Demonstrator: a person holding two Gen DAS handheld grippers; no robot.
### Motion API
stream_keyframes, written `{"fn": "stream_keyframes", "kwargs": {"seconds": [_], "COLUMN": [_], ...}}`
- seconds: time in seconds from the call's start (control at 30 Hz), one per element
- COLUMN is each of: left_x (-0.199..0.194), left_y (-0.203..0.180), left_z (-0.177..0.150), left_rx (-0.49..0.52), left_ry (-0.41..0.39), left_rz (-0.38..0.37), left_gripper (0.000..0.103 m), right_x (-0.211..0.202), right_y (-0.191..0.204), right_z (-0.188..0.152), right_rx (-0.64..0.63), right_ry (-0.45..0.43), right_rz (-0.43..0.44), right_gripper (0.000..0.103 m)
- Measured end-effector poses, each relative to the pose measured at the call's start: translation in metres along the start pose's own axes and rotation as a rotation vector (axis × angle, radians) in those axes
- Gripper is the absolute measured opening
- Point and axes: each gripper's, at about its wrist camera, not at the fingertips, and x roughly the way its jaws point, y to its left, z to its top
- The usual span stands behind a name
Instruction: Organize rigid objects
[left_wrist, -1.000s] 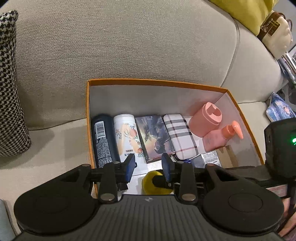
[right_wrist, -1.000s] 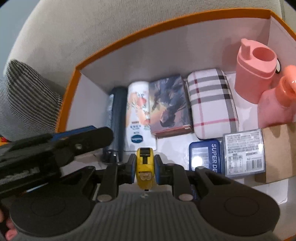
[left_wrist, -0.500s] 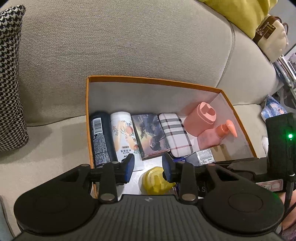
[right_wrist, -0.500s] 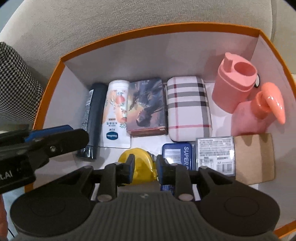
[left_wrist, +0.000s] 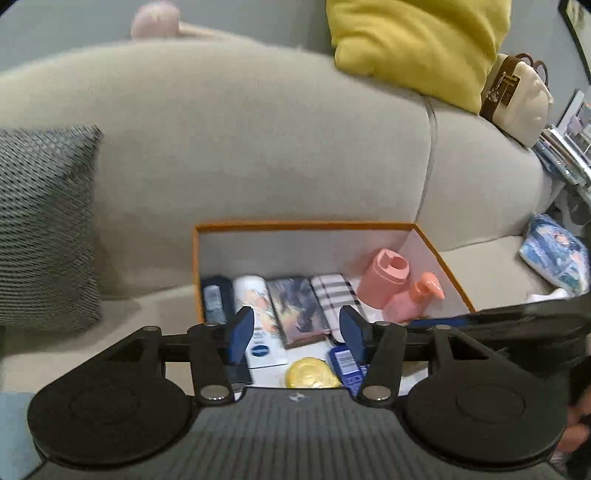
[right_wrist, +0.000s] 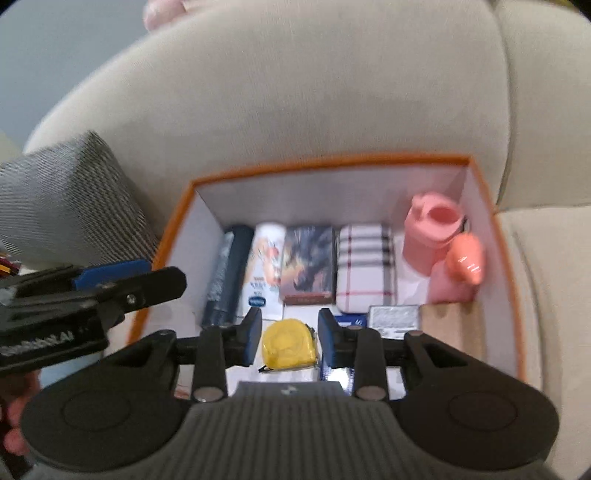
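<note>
Yellow tape measure (right_wrist: 289, 344) is laid flat in the box (right_wrist: 332, 162), freed as both grippers' jaws are opening, nothing clamped.

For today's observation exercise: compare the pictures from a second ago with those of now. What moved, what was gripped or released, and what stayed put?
The right gripper let go of the yellow tape measure, which now lies flat on the floor of the orange box; its jaws are opening. Both grippers pulled up and back, and the left gripper is opening too, holding nothing. The bottles, cases and packets in the box kept their places.
</note>
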Motion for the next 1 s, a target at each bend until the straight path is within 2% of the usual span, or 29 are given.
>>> {"fn": "stream_keyframes", "kwargs": {"seconds": [0.07,0.13,0.17,0.23,0.3,0.37,0.43,0.5,0.73,0.87,1.0], "left_x": [-0.014,-0.032,-0.041,-0.057,-0.07,-0.079,-0.082,-0.086,-0.107,-0.113,-0.11], "left_y": [-0.006,-0.014,-0.019,-0.028,-0.038,-0.05,-0.06,-0.068,-0.078,-0.08,-0.08], "left_z": [-0.001,-0.003,-0.005,-0.007,-0.009,-0.014,-0.022,-0.032,-0.062,-0.078,-0.09], "left_rx": [-0.008,0.0,0.019,0.052,0.068,0.106,0.136,0.142,0.079,0.045,0.009], "left_ry": [-0.044,-0.123,-0.165,-0.239,-0.28,-0.299,-0.32,-0.338,-0.377,-0.391,-0.366], "left_rz": [0.034,0.073,0.091,0.122,0.157,0.229,0.302,0.35,0.33,0.347,0.356], "left_gripper": [0.068,0.072,0.079,0.087,0.096,0.103,0.103,0.103,0.103,0.103,0.103], "right_x": [-0.021,-0.042,-0.051,-0.068,-0.085,-0.102,-0.113,-0.123,-0.142,-0.144,-0.141], "right_y": [0.0,0.004,0.006,0.011,0.012,0.013,0.012,0.011,0.017,0.019,0.018], "right_z": [-0.004,-0.012,-0.016,-0.026,-0.035,-0.044,-0.05,-0.057,-0.093,-0.113,-0.124], "right_rx": [-0.013,-0.049,-0.07,-0.106,-0.126,-0.137,-0.124,-0.101,-0.124,-0.134,-0.096], "right_ry": [-0.047,-0.107,-0.131,-0.18,-0.227,-0.278,-0.322,-0.36,-0.504,-0.527,-0.518], "right_rz": [0.014,0.019,0.021,0.028,0.026,0.016,0.002,-0.011,-0.058,-0.084,-0.077], "right_gripper": [0.037,0.049,0.051,0.062,0.067,0.073,0.084,0.09,0.098,0.099,0.099]}}
